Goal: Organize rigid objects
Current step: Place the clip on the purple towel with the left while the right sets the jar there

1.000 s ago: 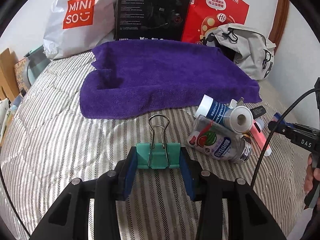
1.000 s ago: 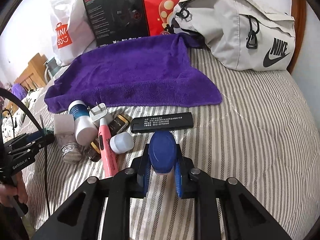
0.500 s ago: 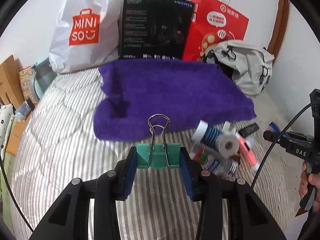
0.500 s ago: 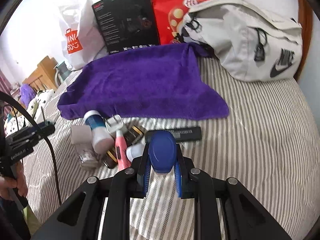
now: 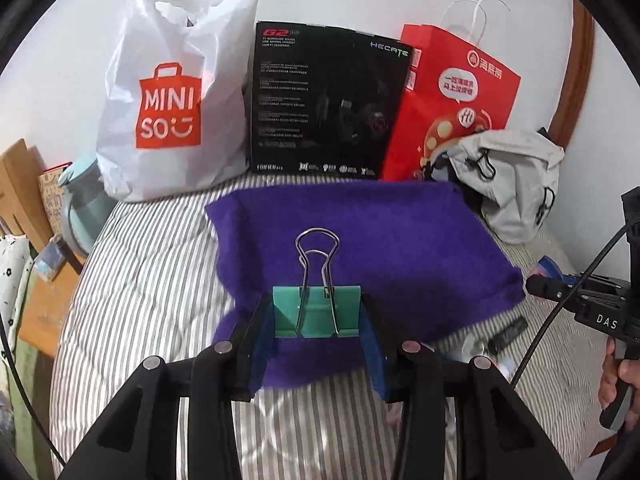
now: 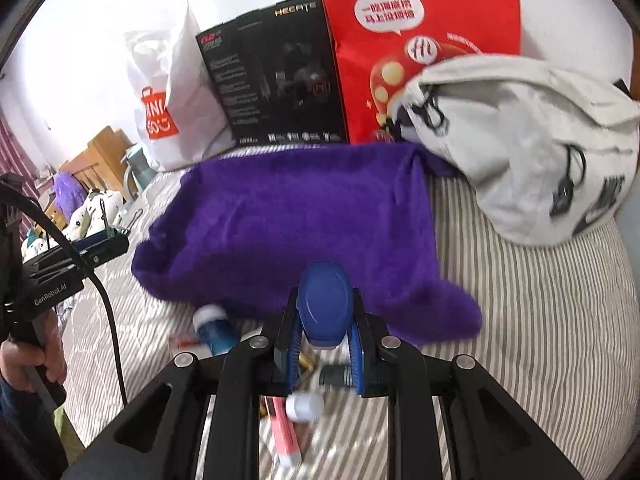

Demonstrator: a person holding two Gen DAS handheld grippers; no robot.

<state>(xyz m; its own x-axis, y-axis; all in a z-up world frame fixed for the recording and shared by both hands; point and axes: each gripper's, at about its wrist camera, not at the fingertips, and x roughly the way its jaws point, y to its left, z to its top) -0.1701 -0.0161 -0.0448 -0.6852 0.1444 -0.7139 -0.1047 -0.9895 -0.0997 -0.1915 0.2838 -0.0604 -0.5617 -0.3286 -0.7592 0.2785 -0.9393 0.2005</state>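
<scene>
Left wrist view first: our left tongs (image 5: 318, 320) are clamped on one green binder clip (image 5: 317, 312), its two wire handles standing upright between the blue pads, held above the near edge of one purple towel (image 5: 360, 240). The towel lies spread on a striped bed (image 5: 140, 280). Along the wall behind it we count three things standing in a row: one white shopping bag (image 5: 176, 92), one black box (image 5: 324, 100) and one red paper bag (image 5: 452, 100). One grey backpack (image 5: 508, 176) slumps just beside the red bag, touching the towel's far right corner. At the right edge we see our right hand (image 5: 616, 376) gripping its handle.

From the right wrist view, our right tongs (image 6: 325, 320) are closed on one blue oval object (image 6: 325, 308), held over the towel's near edge (image 6: 300, 220). Under and just in front of these tongs lies a small heap on the bed: we can count one bottle with a blue label and white cap (image 6: 212, 328), one pink marker (image 6: 284, 436) and one small white cap (image 6: 304, 404); the rest of the heap is blurred or hidden by the tongs, so we cannot count it. The same three wall items and the one backpack (image 6: 520, 152) show here too. Our left hand (image 6: 24, 360) holds its handle at the left edge, with the left tongs (image 6: 116, 236) pointing toward the towel.
</scene>
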